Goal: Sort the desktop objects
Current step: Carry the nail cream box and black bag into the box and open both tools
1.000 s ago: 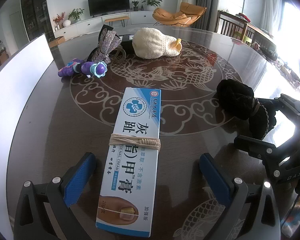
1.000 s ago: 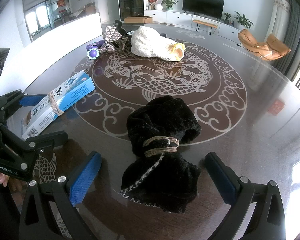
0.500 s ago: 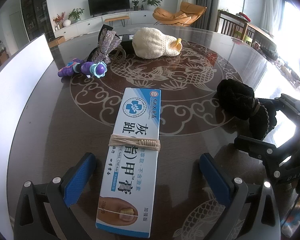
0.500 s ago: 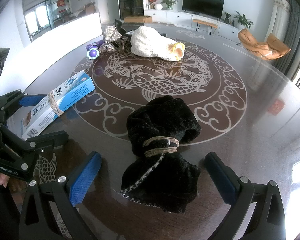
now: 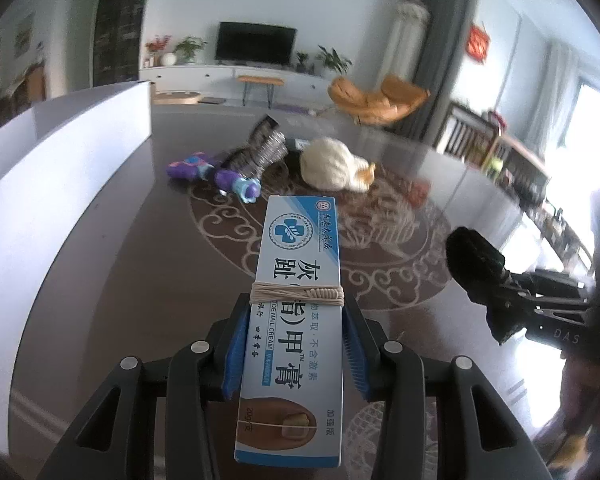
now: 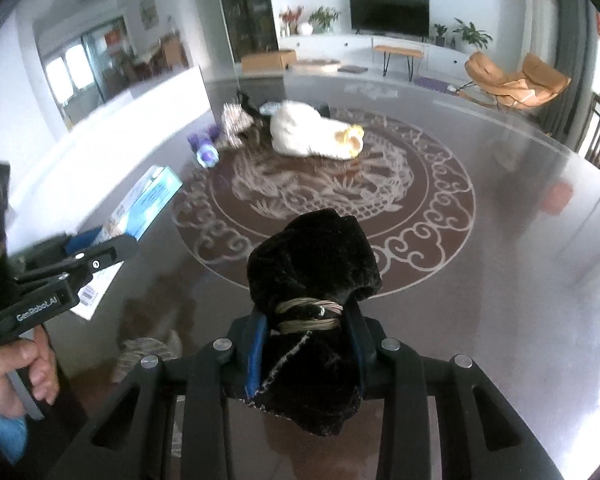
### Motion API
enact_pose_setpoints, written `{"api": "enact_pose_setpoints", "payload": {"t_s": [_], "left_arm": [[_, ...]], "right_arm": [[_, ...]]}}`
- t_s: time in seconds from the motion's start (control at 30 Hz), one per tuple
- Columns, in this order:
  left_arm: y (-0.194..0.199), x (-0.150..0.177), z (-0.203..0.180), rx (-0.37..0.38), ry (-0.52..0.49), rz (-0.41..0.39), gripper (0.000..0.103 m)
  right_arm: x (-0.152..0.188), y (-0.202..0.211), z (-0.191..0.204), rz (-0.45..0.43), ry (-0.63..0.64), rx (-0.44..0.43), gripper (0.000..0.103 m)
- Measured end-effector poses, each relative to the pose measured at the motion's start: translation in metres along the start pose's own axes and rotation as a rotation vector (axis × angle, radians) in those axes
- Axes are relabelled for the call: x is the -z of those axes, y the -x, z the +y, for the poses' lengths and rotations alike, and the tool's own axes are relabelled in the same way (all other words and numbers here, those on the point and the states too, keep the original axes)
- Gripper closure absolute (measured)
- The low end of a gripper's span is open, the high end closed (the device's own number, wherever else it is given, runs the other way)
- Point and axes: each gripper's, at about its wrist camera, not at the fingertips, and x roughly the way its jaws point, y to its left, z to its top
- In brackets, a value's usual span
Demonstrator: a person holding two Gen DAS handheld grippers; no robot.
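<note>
Now each tool grips: left tool [image 5: 294,346] the cream box [image 5: 296,300], right tool [image 6: 306,346] the black bundle [image 6: 314,276].

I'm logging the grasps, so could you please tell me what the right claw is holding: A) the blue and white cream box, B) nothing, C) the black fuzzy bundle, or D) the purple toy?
C: the right claw has its blue pads pressed on the black fuzzy bundle, just below its rubber band.

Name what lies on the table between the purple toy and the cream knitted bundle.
A silvery sequinned bow sits between the purple toy and the cream knitted bundle, seen in both wrist views.
</note>
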Motion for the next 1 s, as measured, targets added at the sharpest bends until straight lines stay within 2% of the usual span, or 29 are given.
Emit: {"api": "enact_pose_setpoints", "payload": {"t_s": [0.23,0.5,0.67,0.8,0.87,0.9,1.0], "left_arm": [[0.032,0.001,0.019,0.060,0.105,-0.077,0.060],[0.052,0.001,0.030,0.071,0.165,-0.118,0.060],[0.097,-0.019,0.060,0.064,0.227,-0.188,0.060],[0.136,-0.048,0.113,0.010,0.301,-0.251,0.060],[0.151,-0.063,0.147,-0.057,0.331,-0.271,0.060],[0.158,-0.070,0.166,-0.115,0.344,-0.276,0.060],[0.163,-0.080,0.214,-0.230,0.401,-0.255,0.060]], "right_arm": [[-0.008,0.019,0.004,-0.053,-0.036,-0.028,0.069],[-0.007,0.020,0.023,-0.064,-0.004,-0.078,0.069],[-0.028,0.015,0.044,-0.073,0.049,-0.119,0.069],[-0.074,0.013,0.090,-0.130,0.107,-0.202,0.069],[-0.101,0.008,0.122,-0.159,0.129,-0.266,0.069],[-0.117,0.005,0.143,-0.176,0.143,-0.306,0.069],[-0.155,-0.010,0.202,-0.217,0.195,-0.381,0.068]]}}
